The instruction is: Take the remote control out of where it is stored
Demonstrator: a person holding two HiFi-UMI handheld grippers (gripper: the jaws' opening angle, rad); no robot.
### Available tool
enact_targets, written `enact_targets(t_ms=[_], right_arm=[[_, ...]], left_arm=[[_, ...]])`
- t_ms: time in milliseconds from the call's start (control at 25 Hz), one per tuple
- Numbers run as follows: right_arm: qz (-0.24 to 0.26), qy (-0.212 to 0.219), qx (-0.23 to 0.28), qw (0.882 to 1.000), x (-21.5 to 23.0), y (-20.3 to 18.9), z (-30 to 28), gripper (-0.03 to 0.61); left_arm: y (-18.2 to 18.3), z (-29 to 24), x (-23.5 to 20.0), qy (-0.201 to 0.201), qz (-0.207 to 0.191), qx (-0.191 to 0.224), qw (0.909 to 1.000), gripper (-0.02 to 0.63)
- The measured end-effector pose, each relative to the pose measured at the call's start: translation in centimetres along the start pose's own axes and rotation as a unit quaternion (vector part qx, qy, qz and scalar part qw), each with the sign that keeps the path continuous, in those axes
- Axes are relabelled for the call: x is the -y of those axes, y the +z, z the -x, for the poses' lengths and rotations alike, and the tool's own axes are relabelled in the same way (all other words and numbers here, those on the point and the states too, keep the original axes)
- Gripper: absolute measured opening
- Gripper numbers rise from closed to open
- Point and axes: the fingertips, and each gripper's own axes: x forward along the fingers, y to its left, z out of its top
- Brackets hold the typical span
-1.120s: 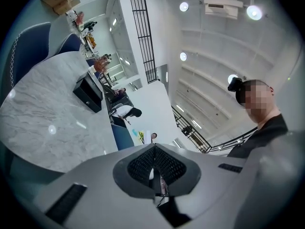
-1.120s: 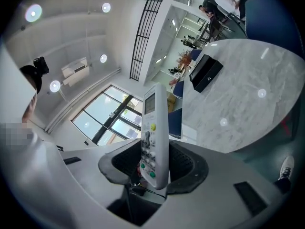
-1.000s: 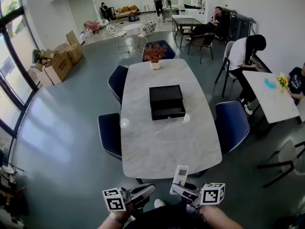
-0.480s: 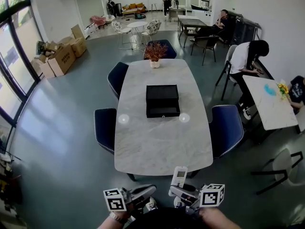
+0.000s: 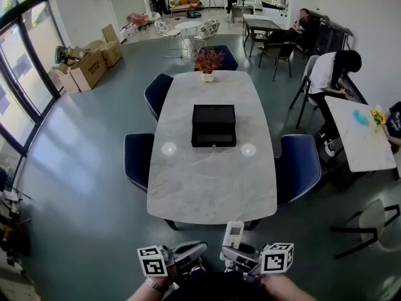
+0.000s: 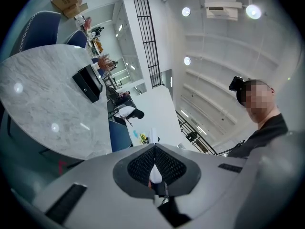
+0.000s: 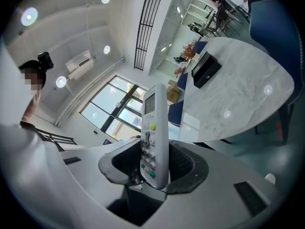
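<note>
**Head view.** The left gripper [image 5: 198, 250] and the right gripper [image 5: 235, 253] are at the bottom of the frame, side by side over the grey floor [image 5: 81, 187]. Each carries its cube of square markers. The white remote control [image 5: 234, 232] sticks forward out of the right gripper. It is short of the near edge of the marble table [image 5: 213, 187] and well apart from the black drawer box [image 5: 213, 125], which sits mid-table away from every edge. A potted plant [image 5: 207, 62] stands at the table's far end. Blue chairs [image 5: 136, 162] flank the long sides, with bare floor beyond them on the left, up to the cardboard boxes [image 5: 88, 71].

**Left gripper view.** The jaws of the left gripper [image 6: 156, 168] are closed together with nothing between them. This camera is rolled, so the table [image 6: 38, 109] and the drawer box [image 6: 87, 83] appear tilted at the upper left. Only this view shows a ceiling air-conditioning unit [image 6: 221, 7].

**Right gripper view.** The right gripper [image 7: 153, 171] has its jaws clamped on the lower end of the remote control [image 7: 155, 132]. Seen here and not from above are the remote's small screen, a yellow-green key and green keys lower down. The print on them is too small to read. The table [image 7: 238, 94] and the drawer box [image 7: 206, 69] lie beyond it, at the upper right.
</note>
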Motion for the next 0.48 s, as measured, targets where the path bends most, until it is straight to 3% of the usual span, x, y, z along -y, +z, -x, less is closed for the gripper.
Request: enact_targets(t_ms=[480], right_arm=[[0.004, 0.020, -0.008, 1.000, -0.2, 1.3, 0.3, 0.166]], left_arm=[[0.5, -1.1, 0.4, 0.010, -0.014, 0.011, 0.9998, 0.006]])
